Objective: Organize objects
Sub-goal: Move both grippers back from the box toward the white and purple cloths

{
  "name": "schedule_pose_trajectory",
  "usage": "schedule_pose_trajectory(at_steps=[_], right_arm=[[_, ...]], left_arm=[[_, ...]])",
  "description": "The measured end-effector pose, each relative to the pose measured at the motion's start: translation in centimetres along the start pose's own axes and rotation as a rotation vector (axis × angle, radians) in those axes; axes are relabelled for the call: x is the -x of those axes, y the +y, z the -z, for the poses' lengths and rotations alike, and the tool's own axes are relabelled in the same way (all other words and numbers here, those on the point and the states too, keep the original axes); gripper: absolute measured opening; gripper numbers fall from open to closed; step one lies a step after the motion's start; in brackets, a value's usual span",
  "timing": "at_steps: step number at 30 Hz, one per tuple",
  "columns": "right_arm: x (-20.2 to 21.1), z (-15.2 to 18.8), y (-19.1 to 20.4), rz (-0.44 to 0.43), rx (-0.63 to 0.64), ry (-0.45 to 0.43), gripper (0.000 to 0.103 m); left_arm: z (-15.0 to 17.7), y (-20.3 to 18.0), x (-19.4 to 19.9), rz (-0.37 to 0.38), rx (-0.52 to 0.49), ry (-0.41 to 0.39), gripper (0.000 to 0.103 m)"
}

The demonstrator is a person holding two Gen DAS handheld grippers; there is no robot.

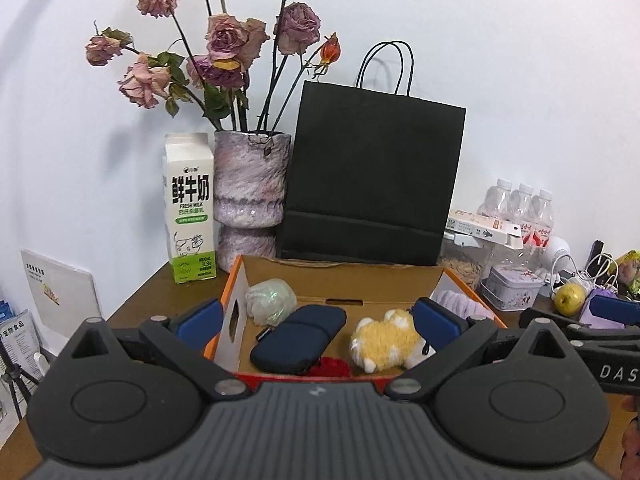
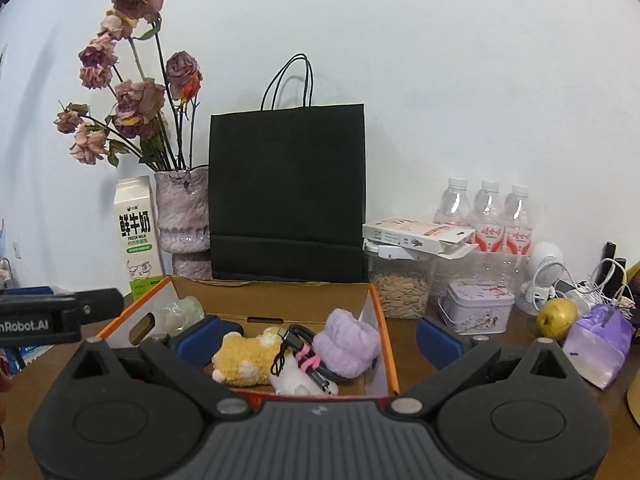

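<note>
An open cardboard box with orange edges sits on the brown table. It holds a yellow plush toy, a navy zip pouch, a pale crumpled bag, a purple plush, a black cable with pink ties and something red. My left gripper is open and empty just before the box. My right gripper is open and empty over the box's near right part.
Behind the box stand a black paper bag, a vase of dried roses and a milk carton. At right are water bottles, a seed jar, a tin, a pear and a purple bag.
</note>
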State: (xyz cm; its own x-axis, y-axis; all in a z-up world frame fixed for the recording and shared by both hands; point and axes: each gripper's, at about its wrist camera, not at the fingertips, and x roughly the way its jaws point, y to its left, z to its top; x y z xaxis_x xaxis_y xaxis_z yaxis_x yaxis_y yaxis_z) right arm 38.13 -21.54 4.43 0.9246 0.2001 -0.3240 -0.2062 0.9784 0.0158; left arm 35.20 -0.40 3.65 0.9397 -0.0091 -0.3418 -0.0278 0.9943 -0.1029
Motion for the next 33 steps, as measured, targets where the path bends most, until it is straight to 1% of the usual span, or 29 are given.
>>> schedule_pose_trajectory(at_steps=[10,17,22,25,28,33], right_arm=[[3.2,1.5,0.2,-0.013,-0.005,-0.003,0.103],[5.8,2.9,0.4,-0.027,-0.023,-0.02,0.103],[7.0,4.4,0.5,-0.032,-0.043,-0.001,0.103],[7.6,5.2,0.6,-0.032,-0.044,0.011,0.103],[8.3,6.0,0.9,-0.032,-0.036,0.021,0.103],[9.0,7.3,1.5,-0.041,-0.014,0.047,0.103]], left_arm=[[1.4,0.2,2.8,0.003,-0.005,0.009,0.103],[2.8,0.2,4.4,0.013,-0.03,0.013,0.103],[3.9,0.6,5.3,0.029,-0.026,0.025,0.103],[4.6,0.7,5.9,0.022,-0.036,0.026,0.103],[5.4,0.7,6.5,0.03,-0.054,0.037,0.103],[6.8,0.6,7.3,0.012,-0.085,0.052,0.103]])
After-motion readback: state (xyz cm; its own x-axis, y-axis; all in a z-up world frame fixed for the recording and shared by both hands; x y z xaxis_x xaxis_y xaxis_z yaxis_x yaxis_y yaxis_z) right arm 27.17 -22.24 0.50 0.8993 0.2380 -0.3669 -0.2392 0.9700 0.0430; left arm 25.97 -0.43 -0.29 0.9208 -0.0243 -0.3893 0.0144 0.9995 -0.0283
